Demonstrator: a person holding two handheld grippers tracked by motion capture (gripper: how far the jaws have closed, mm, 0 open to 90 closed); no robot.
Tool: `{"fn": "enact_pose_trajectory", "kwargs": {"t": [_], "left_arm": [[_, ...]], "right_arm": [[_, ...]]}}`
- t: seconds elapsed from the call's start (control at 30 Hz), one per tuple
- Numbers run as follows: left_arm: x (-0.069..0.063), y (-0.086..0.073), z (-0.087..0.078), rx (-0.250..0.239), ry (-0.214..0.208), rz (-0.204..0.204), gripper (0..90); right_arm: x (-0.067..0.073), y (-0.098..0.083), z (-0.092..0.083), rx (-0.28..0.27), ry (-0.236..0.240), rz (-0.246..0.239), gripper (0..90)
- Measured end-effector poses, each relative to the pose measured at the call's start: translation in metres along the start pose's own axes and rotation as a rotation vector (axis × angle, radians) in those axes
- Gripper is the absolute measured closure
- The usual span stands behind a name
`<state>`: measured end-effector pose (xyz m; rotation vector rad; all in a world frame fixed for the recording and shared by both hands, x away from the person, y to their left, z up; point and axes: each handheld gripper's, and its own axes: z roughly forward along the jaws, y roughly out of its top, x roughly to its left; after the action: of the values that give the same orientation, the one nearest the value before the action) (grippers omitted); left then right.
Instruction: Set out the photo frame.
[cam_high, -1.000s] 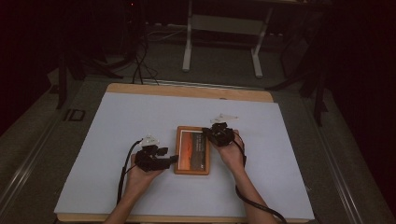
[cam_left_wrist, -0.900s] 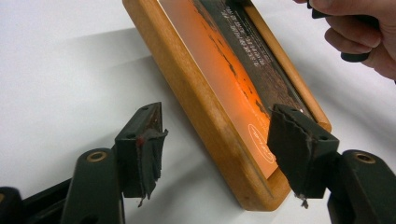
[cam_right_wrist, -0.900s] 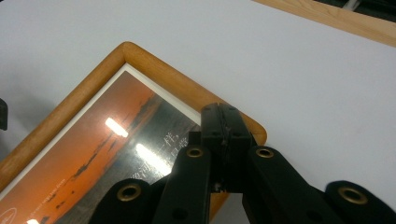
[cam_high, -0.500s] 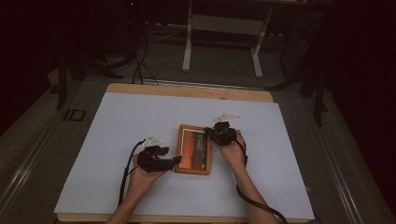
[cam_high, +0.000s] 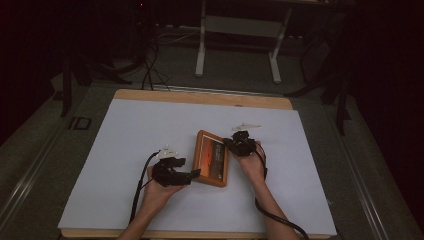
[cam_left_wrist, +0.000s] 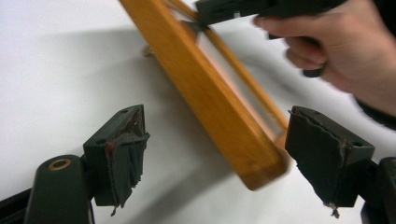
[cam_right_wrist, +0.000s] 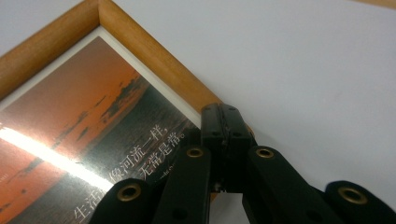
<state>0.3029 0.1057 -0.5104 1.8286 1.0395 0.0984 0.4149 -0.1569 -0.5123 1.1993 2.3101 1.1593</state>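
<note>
The left gripper (cam_left_wrist: 215, 154) stands with its two black jaws spread wide, their worn, ragged pads facing each other with nothing touching them. Between and just beyond the jaws lies the near corner of an orange-brown wooden picture frame (cam_left_wrist: 210, 100), which runs diagonally away toward the top of the view and rests on the white table (cam_left_wrist: 60, 65), casting a soft shadow. At the frame's far edge the black tip of the other gripper (cam_left_wrist: 224, 10) meets the wood, held by a hand (cam_left_wrist: 336, 51) at the upper right.
</note>
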Motion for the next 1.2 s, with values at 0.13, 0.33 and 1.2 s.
{"fn": "enact_pose_trajectory", "kwargs": {"t": [0.13,0.33,1.2], "left_arm": [[-0.007,0.000,0.004,0.009,-0.003,0.020,20.8],[-0.015,-0.001,0.013,0.029,-0.013,0.016,20.8],[-0.021,0.004,0.045,0.073,-0.050,-0.091,47.1]], "right_arm": [[-0.003,-0.002,0.002,0.015,-0.002,0.006,89.9],[-0.005,-0.004,0.003,0.018,0.004,0.021,89.9],[-0.004,-0.006,0.003,0.010,-0.003,0.029,89.9]]}}
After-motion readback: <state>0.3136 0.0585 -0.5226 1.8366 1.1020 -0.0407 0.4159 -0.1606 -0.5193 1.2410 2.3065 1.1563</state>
